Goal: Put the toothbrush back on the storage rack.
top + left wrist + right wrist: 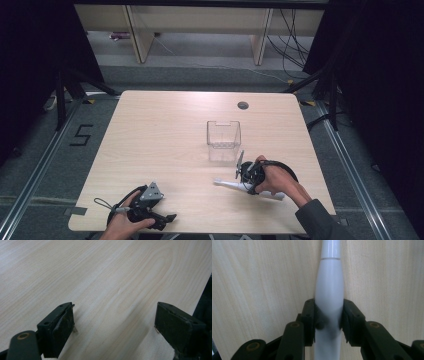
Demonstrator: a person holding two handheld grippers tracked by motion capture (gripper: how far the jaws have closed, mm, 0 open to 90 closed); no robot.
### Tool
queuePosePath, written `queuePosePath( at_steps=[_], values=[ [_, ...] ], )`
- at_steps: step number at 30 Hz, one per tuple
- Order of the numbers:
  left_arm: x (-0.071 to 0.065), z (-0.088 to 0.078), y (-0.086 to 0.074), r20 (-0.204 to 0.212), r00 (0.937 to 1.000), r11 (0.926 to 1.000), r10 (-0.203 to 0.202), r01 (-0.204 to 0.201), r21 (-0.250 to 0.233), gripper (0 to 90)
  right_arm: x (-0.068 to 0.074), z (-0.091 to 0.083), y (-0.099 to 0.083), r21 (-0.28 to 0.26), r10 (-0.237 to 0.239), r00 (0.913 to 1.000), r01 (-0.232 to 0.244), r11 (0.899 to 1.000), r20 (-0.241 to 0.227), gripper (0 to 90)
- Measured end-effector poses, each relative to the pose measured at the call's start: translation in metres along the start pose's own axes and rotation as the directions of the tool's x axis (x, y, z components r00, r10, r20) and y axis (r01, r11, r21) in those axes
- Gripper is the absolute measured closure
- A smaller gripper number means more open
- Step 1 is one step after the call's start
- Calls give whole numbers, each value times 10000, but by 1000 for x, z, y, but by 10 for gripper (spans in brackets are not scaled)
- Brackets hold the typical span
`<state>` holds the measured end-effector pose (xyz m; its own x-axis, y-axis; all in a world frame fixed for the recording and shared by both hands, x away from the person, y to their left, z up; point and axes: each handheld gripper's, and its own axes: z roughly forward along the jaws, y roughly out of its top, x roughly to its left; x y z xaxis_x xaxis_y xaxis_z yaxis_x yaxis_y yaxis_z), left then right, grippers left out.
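**White stick pinched on the desk beside a clear tub**

White stick [329, 290], smooth and rounded like the handle of an electric toothbrush, is what we have between the jaws of our right gripper [329, 320]. In the right gripper view the two black jaws press on its thicker middle from both sides, and the stick runs straight ahead from them over the pale wood, narrowing past a thin seam. From the high view we see the stick [227, 184] lying low across the desk [160, 135], one end poking out to the left of the right gripper [248, 176] and the other end passing under our right hand [277, 181].

Just beyond those jaws stands a clear plastic tub [223, 140], upright and open at the top, near the stick but apart from it.

Our left gripper [160, 219] sits well apart from all this, at the near edge of the desk, held in our left hand [122, 224]. In the left gripper view its jaws are spread wide, with bare wood grain between them, and the desk edge lies just off the right-hand jaw.
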<state>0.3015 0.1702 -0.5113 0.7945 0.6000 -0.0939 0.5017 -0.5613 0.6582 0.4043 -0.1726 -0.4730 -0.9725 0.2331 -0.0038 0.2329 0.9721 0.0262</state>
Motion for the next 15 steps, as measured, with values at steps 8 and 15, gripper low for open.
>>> queuePosePath(
  at_steps=[8,15],
  values=[
    [0,0,0,-33,10000,10000,-29,29,8,153,5,-9,-6,-210,430,9982,-421,9989,425,662],
    [0,0,0,-43,10000,10000,-49,49,2,152,6,-19,-15,-1014,565,9946,-475,9937,875,662]
  ],
)
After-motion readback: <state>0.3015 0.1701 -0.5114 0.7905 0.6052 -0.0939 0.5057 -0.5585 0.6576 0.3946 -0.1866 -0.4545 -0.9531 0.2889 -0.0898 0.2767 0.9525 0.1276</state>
